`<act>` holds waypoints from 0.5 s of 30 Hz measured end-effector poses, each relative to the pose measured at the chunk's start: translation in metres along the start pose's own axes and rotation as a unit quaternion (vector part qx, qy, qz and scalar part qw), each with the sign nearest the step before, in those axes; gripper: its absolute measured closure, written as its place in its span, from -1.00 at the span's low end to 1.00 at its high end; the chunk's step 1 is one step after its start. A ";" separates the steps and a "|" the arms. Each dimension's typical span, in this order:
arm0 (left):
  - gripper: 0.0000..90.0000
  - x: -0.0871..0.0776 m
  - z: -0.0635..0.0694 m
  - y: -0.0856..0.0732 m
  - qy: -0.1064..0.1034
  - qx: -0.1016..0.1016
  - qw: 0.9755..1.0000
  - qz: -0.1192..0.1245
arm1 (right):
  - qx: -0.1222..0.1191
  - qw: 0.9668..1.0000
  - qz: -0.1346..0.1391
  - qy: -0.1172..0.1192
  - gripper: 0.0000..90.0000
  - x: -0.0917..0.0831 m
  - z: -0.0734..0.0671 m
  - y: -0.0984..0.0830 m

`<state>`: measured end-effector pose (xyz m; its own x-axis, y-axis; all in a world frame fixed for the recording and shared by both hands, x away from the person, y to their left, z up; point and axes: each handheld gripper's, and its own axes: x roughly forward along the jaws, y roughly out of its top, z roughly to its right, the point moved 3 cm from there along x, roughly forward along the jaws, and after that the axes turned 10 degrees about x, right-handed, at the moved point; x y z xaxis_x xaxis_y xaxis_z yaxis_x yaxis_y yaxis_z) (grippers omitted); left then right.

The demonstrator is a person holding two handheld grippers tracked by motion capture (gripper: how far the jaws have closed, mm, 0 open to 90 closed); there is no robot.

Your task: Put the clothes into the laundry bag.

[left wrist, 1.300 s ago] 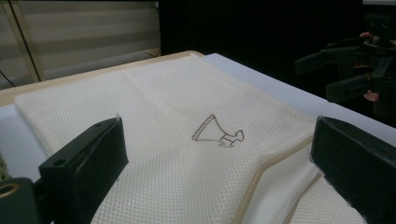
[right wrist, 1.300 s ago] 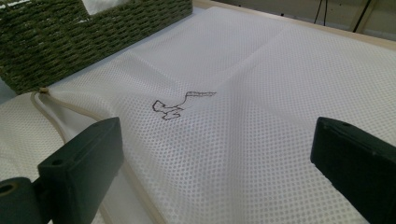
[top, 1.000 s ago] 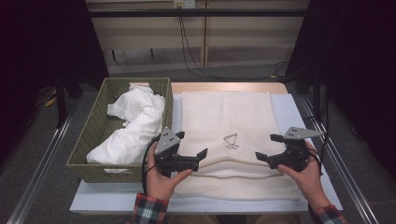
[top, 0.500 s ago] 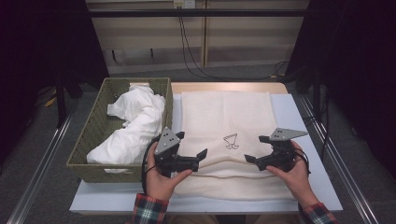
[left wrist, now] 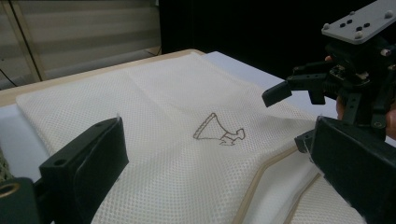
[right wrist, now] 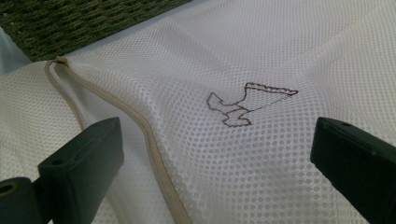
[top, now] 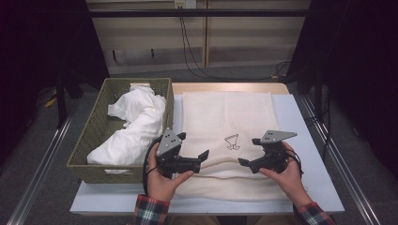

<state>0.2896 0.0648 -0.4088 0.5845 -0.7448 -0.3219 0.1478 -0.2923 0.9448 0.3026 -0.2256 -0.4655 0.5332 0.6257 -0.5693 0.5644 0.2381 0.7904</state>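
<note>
- The right gripper [top: 246,163] has moved inward along the cream mesh laundry bag [top: 225,117] lying flat on the table [top: 300,122], toward its beige zipper edge [right wrist: 154,154].
- Both it and the left gripper [top: 202,155] hang wide open, so the grasp is likely next.

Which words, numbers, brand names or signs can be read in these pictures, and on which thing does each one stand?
There are no readable words, numbers or brand names.
The mesh laundry bag carries one sign: a small brown stitched outline figure, with no letters in it.
The wicker basket, the white cloth inside it, the left gripper and the right gripper show no marking that can be read.
</note>
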 end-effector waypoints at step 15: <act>-0.92 0.000 0.000 0.000 -0.002 0.002 1.000 0.002 | -0.014 1.000 -0.024 0.004 -0.95 0.020 -0.008 -0.002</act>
<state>0.2893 0.0644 -0.4087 0.5816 -0.7490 -0.3174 0.1418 -0.2909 0.9462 0.3071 -0.2071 -0.4769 0.5015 0.6185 -0.6049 0.5711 0.2885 0.7685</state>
